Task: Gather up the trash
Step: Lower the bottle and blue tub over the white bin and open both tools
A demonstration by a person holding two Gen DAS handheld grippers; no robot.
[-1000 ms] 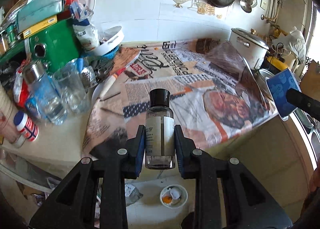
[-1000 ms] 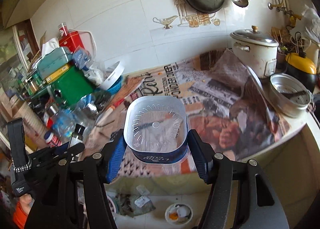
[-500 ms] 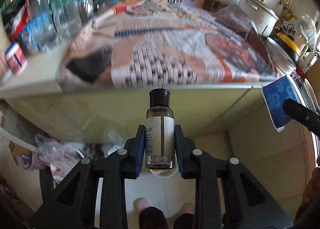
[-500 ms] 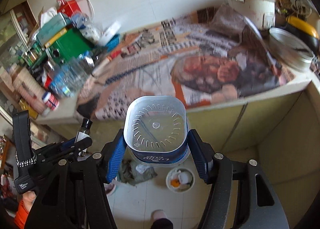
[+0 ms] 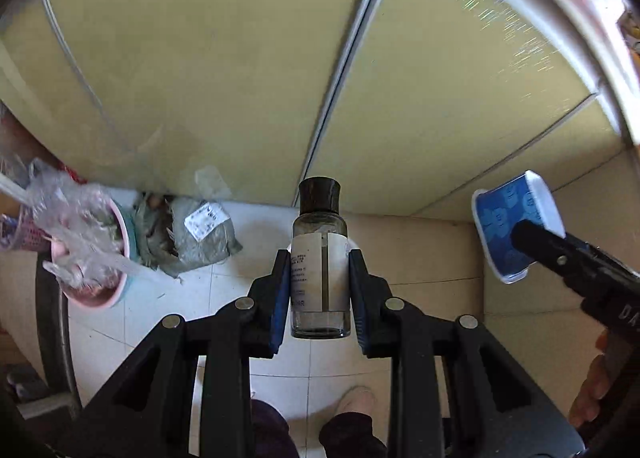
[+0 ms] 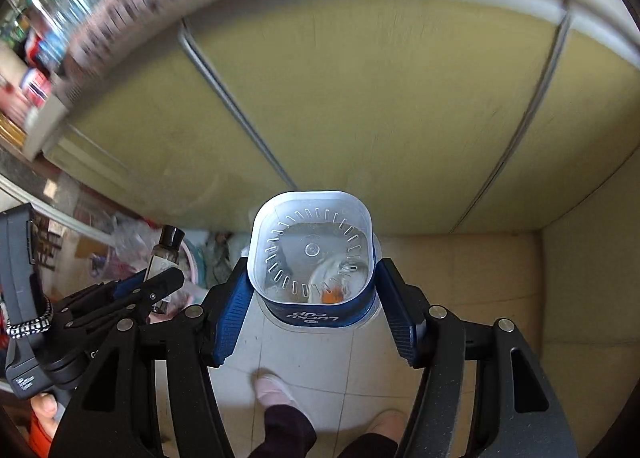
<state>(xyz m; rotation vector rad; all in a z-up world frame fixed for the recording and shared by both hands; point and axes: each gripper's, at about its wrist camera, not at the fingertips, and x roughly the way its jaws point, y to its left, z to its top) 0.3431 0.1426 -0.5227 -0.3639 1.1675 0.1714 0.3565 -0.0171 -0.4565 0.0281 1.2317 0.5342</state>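
My left gripper [image 5: 319, 290] is shut on a small clear glass bottle [image 5: 320, 258] with a black cap and a white label, held upright above the floor. The bottle also shows in the right wrist view [image 6: 162, 258]. My right gripper [image 6: 314, 298] is shut on an empty blue plastic cup [image 6: 312, 254] with a clear inside, its mouth facing the camera. The cup also shows at the right of the left wrist view [image 5: 516, 224]. Both are held low in front of the yellow-green cabinet doors [image 5: 240, 58].
A pink bin [image 5: 94, 254] full of plastic waste stands on the tiled floor at the left, with a grey-green bag [image 5: 188, 234] beside it. A white bowl shows through the cup [image 6: 332, 286]. The person's feet [image 6: 272, 388] are below. The counter edge [image 6: 120, 22] is above.
Both grippers have dropped from counter height down toward the floor, still holding the bottle and the cup. The counter top has left the view and the cabinet doors and floor fill it.
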